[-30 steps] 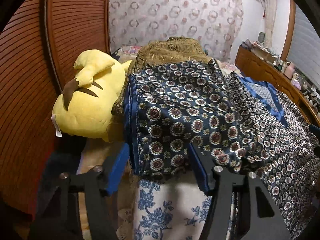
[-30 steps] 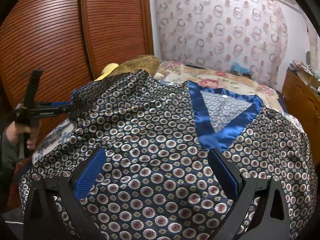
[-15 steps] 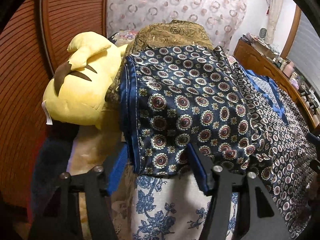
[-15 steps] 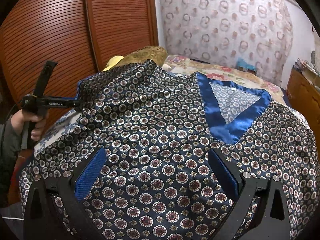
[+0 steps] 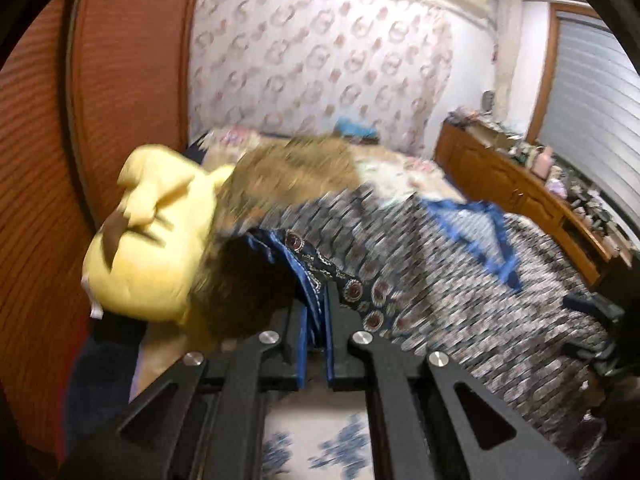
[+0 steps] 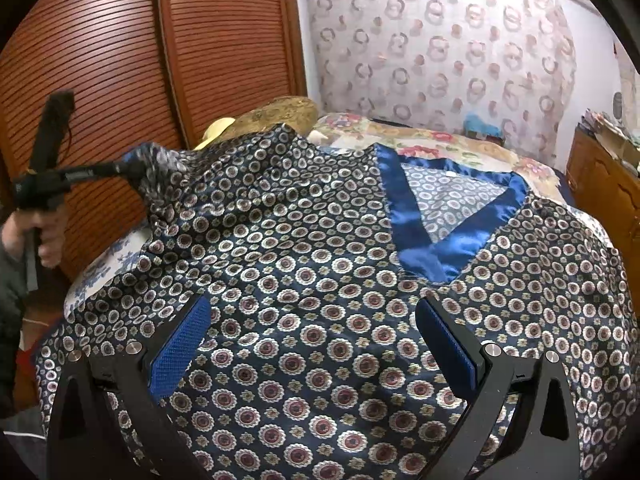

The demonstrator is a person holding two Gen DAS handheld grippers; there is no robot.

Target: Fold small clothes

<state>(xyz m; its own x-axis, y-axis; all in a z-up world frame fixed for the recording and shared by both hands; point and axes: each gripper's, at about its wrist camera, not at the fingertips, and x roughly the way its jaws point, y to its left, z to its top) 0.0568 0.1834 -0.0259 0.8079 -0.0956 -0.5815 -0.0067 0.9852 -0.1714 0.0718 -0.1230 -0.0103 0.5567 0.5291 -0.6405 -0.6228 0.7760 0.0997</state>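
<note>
Pinching the sleeve hem, the left gripper [image 5: 316, 312] is clenched tight on the patterned shirt [image 6: 320, 280], its blue pads squeezing the blue-edged fabric between them. The shirt lies spread face-up across the bed [image 6: 460, 144], its blue V-neckline [image 6: 444, 216] on the side toward the curtain, with the sleeve corner drawn up off the mattress beside the yellow plush toy [image 5: 148, 236]. From the right wrist view the fabric visibly tents up toward the left gripper [image 6: 132, 170], held by the person's hand [image 6: 44, 236] to the shirt's left edge.

The right gripper [image 6: 312, 344] hovers over the lower body of the shirt, jaws standing wide apart, nothing between the pads but the cloth below them; it grasps nothing.

Progress looks early: the garment is laid flat and one sleeve is caught, but no fold has been laid yet. Both sleeves and the body fold seem left to do.

Against the earlier frames, the left jaws have just been closing, from straddling the sleeve edge to clamping it, and the sleeve has lifted, so the plush toy now sits lower beside it. The right gripper hasn't budged over the shirt.
</note>
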